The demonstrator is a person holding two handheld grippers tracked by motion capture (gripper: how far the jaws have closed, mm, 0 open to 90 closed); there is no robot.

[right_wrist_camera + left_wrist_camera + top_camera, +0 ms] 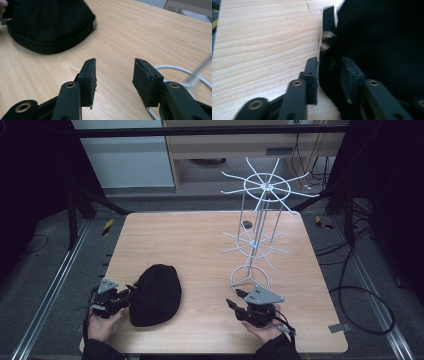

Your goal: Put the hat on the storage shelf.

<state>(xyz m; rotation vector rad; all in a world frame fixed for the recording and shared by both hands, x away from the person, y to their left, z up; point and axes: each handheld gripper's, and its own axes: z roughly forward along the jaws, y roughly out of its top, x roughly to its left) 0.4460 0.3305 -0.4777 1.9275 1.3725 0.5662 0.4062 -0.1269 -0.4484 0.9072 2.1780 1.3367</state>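
Observation:
A black cap (155,295) lies on the wooden table (200,240) near its front left. My left gripper (131,292) is at the cap's left edge. In the left gripper view the jaws are drawn close, shut on a fold of the cap (382,37) at its rim, beside a small metal buckle (325,41). My right gripper (235,299) rests near the front edge, right of the cap, and stands open (113,72) with bare table between its jaws. From there the cap (50,22) is ahead to the left.
A tall white wire rack (260,210) with two tiers of radiating hooks stands on a ring base (249,277) just beyond the right gripper; its ring (170,68) is by the right jaw. A small dark disc (246,224) lies behind the rack.

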